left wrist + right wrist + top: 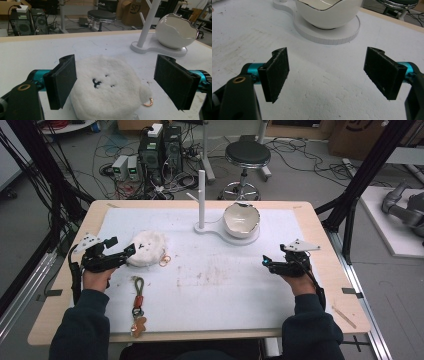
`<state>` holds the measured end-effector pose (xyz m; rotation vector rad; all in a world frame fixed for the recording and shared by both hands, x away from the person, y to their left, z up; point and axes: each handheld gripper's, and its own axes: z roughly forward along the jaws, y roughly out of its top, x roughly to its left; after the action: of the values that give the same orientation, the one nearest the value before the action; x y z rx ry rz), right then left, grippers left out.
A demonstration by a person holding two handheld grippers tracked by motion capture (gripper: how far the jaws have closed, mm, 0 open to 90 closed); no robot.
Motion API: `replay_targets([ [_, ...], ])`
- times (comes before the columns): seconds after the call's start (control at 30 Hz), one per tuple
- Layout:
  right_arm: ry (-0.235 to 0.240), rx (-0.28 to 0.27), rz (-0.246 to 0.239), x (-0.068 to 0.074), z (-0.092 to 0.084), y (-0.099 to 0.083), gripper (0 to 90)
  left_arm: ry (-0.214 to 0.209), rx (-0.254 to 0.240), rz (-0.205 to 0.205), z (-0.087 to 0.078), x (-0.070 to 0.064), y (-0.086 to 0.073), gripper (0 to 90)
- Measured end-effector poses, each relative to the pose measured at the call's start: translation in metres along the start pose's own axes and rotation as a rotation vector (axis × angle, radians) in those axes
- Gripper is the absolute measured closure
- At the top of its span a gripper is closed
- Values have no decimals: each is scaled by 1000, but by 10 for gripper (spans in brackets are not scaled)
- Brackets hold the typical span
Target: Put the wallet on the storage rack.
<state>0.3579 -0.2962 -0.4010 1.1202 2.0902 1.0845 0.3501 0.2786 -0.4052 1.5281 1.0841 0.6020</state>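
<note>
A round white plush pouch (146,248) with a small stitched face lies on the white mat at the left. My left gripper (121,246) sits at its left edge. In the left gripper view the pouch (107,87) lies between the wide-apart jaws of this gripper (118,76), which is open, and the pads do not press on it. A gold ring (148,102) hangs at the pouch's side. My right gripper (274,254) rests over bare mat at the right, open with nothing between its jaws (327,72).
A white peg stand (201,200) and a white eggshell-shaped bowl (241,219) share a white base (332,35) at the back centre. A keychain (138,305) with a green strap and a gingerbread charm lies near the front left. Brown stains mark the mat's middle.
</note>
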Motion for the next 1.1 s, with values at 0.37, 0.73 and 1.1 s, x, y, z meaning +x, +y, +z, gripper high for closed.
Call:
replay_targets([
  [0.37, 5, -3, 9, 0, 0, 0, 208, 1, -1, -15, 3, 2, -1, 181],
  [0.73, 13, -12, 26, -4, -1, -2, 208, 120, 181, -87, 51, 19, -4, 181],
  [1.1, 22, -3, 17, 0, -2, -2, 208, 159, 375, -72, 74, 20, -18, 564],
])
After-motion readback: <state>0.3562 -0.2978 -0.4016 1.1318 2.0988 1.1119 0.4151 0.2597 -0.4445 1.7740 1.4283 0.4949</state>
